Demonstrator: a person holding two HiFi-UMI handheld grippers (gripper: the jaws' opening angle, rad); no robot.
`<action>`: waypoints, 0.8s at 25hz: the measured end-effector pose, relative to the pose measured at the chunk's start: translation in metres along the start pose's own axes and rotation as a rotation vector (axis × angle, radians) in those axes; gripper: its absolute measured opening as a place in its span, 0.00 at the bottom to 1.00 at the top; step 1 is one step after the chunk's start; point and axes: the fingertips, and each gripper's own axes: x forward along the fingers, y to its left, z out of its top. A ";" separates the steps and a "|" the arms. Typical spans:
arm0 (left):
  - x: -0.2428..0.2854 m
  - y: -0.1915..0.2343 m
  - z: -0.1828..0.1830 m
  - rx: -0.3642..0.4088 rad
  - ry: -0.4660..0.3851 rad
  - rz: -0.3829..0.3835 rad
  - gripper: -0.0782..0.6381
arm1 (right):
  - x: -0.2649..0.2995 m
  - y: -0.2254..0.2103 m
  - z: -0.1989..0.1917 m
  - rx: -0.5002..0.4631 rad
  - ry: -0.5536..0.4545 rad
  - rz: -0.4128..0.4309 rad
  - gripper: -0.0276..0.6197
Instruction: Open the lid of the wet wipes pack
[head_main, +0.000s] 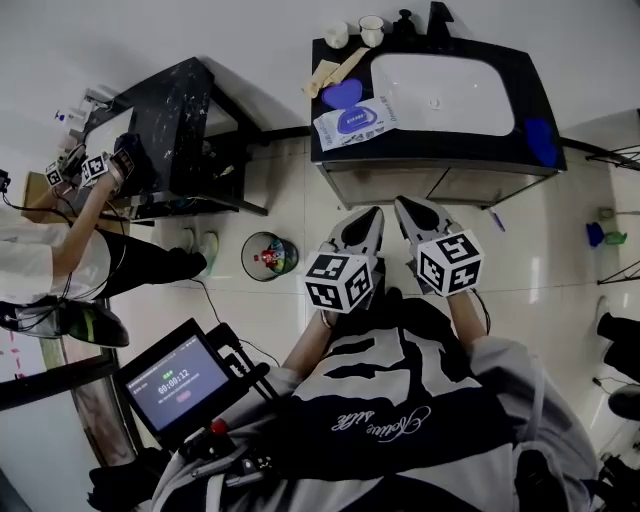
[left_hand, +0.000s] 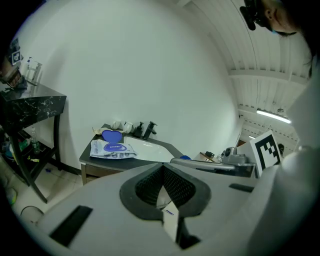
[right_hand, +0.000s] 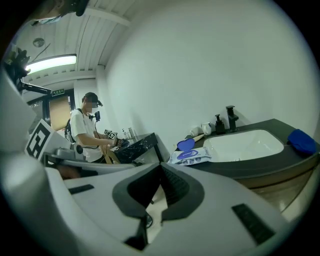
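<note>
left tongs (left_hand: 162, 166) clenched, empty | right tongs (right_hand: 161, 166) same | wipes pack (head_main: 355, 124) far, lid (head_main: 342, 94) maybe raised

The dark surface (head_main: 450, 148) holds a white basin (head_main: 440, 92). At its left end lies the wet wipes pack (head_main: 353, 122), a blue heart-shaped piece (head_main: 342, 94) just behind it, then a wooden piece (head_main: 335, 72) and two cups (head_main: 337, 34). A blue cloth (head_main: 540, 140) lies at the right end
</note>
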 end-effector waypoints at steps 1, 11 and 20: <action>-0.007 -0.006 -0.007 0.003 0.003 0.007 0.11 | -0.007 0.004 -0.003 0.001 -0.005 0.003 0.04; -0.049 -0.032 -0.025 0.028 -0.020 0.058 0.11 | -0.050 0.033 -0.020 0.003 -0.040 0.030 0.04; -0.064 -0.032 -0.015 0.055 -0.042 0.046 0.11 | -0.059 0.060 -0.014 -0.023 -0.059 0.025 0.04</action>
